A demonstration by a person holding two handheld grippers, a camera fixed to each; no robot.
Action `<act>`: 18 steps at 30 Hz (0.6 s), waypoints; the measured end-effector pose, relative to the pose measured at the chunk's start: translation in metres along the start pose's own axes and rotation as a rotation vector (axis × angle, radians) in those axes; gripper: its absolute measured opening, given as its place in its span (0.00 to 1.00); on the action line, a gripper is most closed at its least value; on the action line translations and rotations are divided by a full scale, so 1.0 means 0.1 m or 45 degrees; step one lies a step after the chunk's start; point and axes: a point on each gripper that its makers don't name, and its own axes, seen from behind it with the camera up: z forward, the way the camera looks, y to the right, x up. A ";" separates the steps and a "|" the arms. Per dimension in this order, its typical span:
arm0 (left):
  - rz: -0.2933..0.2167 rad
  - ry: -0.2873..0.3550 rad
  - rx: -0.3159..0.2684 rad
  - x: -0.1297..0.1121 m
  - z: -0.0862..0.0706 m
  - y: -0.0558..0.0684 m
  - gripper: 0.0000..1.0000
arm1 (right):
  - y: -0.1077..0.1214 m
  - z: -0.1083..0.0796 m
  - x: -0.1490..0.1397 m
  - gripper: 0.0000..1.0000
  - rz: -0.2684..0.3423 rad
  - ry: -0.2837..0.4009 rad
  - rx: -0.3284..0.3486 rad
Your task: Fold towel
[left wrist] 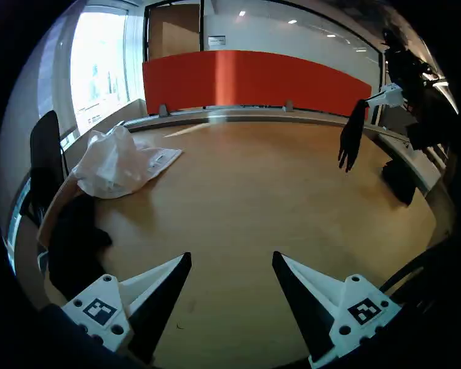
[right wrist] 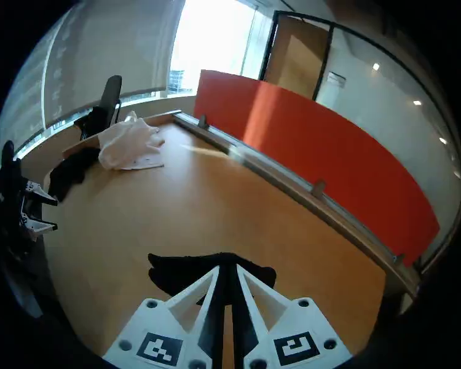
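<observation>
A small black towel (left wrist: 351, 136) hangs limp in the air over the far right of the wooden table (left wrist: 243, 184), pinched at its top by my right gripper (left wrist: 378, 98). In the right gripper view the same black towel (right wrist: 169, 273) spreads to both sides of the fingertips, and my right gripper (right wrist: 227, 269) is shut on it. My left gripper (left wrist: 230, 253) is open low over the table's near side with nothing between its fingers. It also appears at the far left as the left gripper (right wrist: 39, 209), well away from the towel.
A crumpled white bag (left wrist: 110, 163) lies on a sheet of paper (left wrist: 164, 157) at the table's left. Beside it lies another black cloth (left wrist: 77, 240). A black chair (left wrist: 46, 154) stands behind. A red partition (left wrist: 249, 80) runs along the far edge. A dark object (left wrist: 399, 179) sits at the right.
</observation>
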 end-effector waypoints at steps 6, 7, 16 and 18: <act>0.010 -0.004 -0.007 0.01 0.02 0.03 0.98 | 0.24 -0.12 -0.14 0.05 0.066 -0.012 -0.017; 0.012 -0.005 -0.007 0.02 0.02 0.03 0.98 | 0.29 -0.15 -0.17 0.05 0.076 -0.016 -0.022; 0.016 -0.010 -0.001 0.04 0.04 0.02 0.98 | 0.71 -0.35 -0.39 0.05 0.150 -0.050 -0.071; 0.018 -0.012 0.002 0.04 0.04 0.01 0.98 | 0.80 -0.40 -0.44 0.05 0.159 -0.059 -0.084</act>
